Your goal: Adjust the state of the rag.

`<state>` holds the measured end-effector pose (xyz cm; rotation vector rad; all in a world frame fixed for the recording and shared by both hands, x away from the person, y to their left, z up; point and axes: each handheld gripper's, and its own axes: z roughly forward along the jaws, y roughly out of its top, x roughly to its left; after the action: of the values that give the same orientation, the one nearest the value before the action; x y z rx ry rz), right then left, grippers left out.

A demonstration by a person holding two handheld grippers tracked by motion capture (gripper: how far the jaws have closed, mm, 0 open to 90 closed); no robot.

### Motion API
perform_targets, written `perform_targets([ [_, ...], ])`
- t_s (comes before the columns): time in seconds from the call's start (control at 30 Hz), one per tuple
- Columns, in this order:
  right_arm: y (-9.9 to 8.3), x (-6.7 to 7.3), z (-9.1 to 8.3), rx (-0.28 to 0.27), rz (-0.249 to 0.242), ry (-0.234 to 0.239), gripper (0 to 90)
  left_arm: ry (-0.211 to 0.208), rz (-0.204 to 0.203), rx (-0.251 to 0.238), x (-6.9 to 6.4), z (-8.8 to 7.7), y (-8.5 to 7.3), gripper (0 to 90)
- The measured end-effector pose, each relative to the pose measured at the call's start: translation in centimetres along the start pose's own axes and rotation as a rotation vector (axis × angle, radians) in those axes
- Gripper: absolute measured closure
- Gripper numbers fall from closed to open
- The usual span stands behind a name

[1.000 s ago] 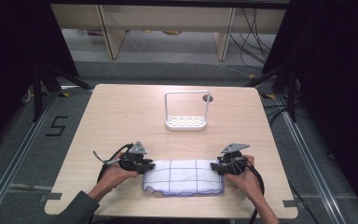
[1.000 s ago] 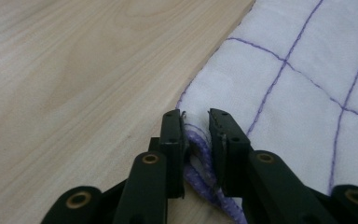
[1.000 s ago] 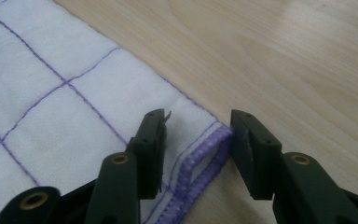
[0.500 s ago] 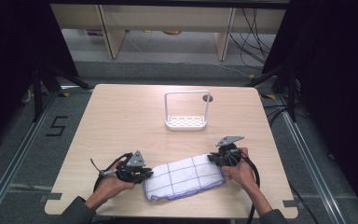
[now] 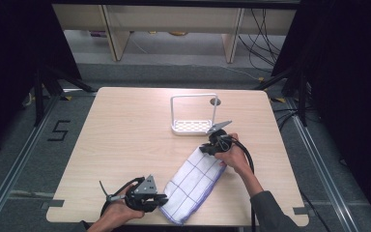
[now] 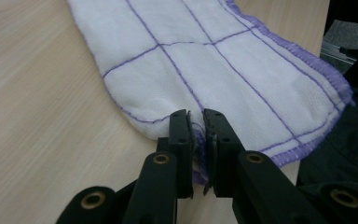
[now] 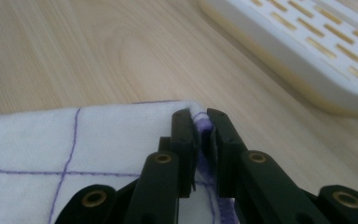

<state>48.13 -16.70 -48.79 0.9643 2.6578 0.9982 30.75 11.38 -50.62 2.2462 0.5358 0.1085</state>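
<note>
A white cloth [image 5: 193,181] with a purple grid lies slanted across the front of the wooden table [image 5: 125,125]. My left gripper [image 5: 163,199] is shut on the cloth's near corner by the table's front edge. Its jaws have just been closing, and the purple hem of the cloth [image 6: 214,60] is pinched between them [image 6: 196,122]. My right gripper [image 5: 206,150] is shut on the far corner, close to a white rack. Its jaws too have just been closing, with the cloth [image 7: 74,135] edge caught between them [image 7: 200,120].
A white slotted rack [image 5: 193,126] with a tall wire handle stands at the table's middle back, just beyond my right gripper; its base [image 7: 307,51] fills the upper right of the right gripper view. Shelving legs and cables lie on the floor behind the table.
The cloth has swung from lying along the front edge to a diagonal. My right gripper carried its corner away toward the rack, while my left gripper drew its corner back toward the front edge.
</note>
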Motion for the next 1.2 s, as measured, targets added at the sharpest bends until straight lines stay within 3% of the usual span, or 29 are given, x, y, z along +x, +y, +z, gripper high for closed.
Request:
perform_targets([
  [0.07, 0.7, 0.2, 0.3, 0.019, 0.002, -0.014, 82.0, -0.010, 0.010, -0.003, -0.5, 0.3, 0.3, 81.7],
  [0.1, 1.1, 0.3, 0.5, 0.021, -0.010, 0.008, 82.0, -0.017, 0.009, -0.005, -0.8, 0.4, 0.4, 81.7],
  [0.17, 1.7, 0.4, 0.9, 0.032, -0.031, 0.015, 82.1, -0.043, -0.023, -0.023, -1.2, 0.9, 0.7, 81.7],
  [0.27, 2.4, 0.4, 2.0, 0.018, -0.074, 0.030, 82.1, -0.046, 0.010, -0.018, -1.6, 1.6, 1.1, 81.7],
  [0.33, 2.8, 0.6, 2.3, 0.043, -0.072, 0.036, 82.0, -0.047, 0.007, -0.024, -1.8, 2.0, 1.5, 81.6],
  [0.4, 3.1, 0.7, 2.8, 0.032, -0.077, 0.048, 82.0, -0.049, -0.008, -0.036, -2.3, 2.6, 1.8, 81.5],
  [0.43, 3.3, 0.7, 3.1, 0.027, -0.092, 0.044, 81.9, -0.045, 0.013, -0.033, -2.3, 2.8, 2.0, 81.3],
  [0.53, 3.7, 0.9, 3.5, 0.027, -0.098, 0.050, 79.8, -0.049, 0.003, -0.035, -2.9, 3.5, 2.4, 79.9],
  [0.6, 3.8, 1.0, 3.6, 0.027, -0.069, 0.055, 74.6, -0.060, -0.013, -0.051, -3.2, 3.8, 2.5, 76.4],
  [0.63, 3.8, 1.1, 3.5, -0.001, -0.032, 0.044, 61.9, -0.073, -0.032, -0.052, -3.2, 3.7, 2.6, 66.6],
  [0.67, 3.8, 1.1, 3.5, -0.001, -0.032, 0.044, 61.9, -0.073, -0.032, -0.052, -3.2, 3.7, 2.6, 59.1],
  [0.7, 3.8, 1.2, 3.1, 0.009, 0.030, 0.015, 58.8, -0.087, -0.068, -0.047, -3.1, 3.5, 2.7, 59.1],
  [0.73, 3.9, 1.1, 2.4, 0.026, 0.051, -0.010, 56.4, -0.096, -0.080, -0.049, -3.0, 3.2, 2.9, 51.7],
  [0.8, 3.8, 0.6, 0.9, -0.011, 0.073, -0.053, 50.9, -0.079, -0.076, -0.063, -2.8, 2.5, 3.4, 47.1],
  [0.83, 3.7, 0.5, 0.3, -0.024, 0.090, -0.053, 48.1, -0.059, -0.057, -0.074, -2.3, 2.0, 3.7, 45.6],
  [0.87, 3.4, 0.1, -0.7, -0.048, 0.083, -0.055, 46.1, -0.052, -0.078, -0.077, -2.1, 1.7, 3.9, 44.1],
  [0.97, 2.4, -0.2, -2.5, -0.080, 0.122, -0.062, 43.9, -0.029, -0.080, -0.101, -0.7, 1.0, 4.7, 41.6],
  [1.03, 1.1, -0.5, -3.6, -0.094, 0.137, -0.109, 42.5, 0.003, -0.094, -0.099, 0.8, 0.9, 5.3, 41.5],
  [1.1, 0.1, -1.0, -4.5, -0.072, 0.144, -0.127, 42.1, 0.056, -0.096, -0.100, 2.4, 1.1, 5.7, 40.8],
  [1.13, -0.4, -1.1, -4.6, -0.098, 0.167, -0.138, 41.6, 0.077, -0.129, -0.117, 3.7, 1.3, 6.0, 40.8],
  [1.17, -0.9, -1.5, -5.1, -0.067, 0.168, -0.156, 40.9, 0.090, -0.143, -0.113, 4.4, 1.5, 6.1, 40.8],
  [1.2, -1.7, -2.0, -5.3, -0.087, 0.180, -0.162, 41.0, 0.134, -0.148, -0.111, 6.3, 2.1, 6.6, 40.8],
])
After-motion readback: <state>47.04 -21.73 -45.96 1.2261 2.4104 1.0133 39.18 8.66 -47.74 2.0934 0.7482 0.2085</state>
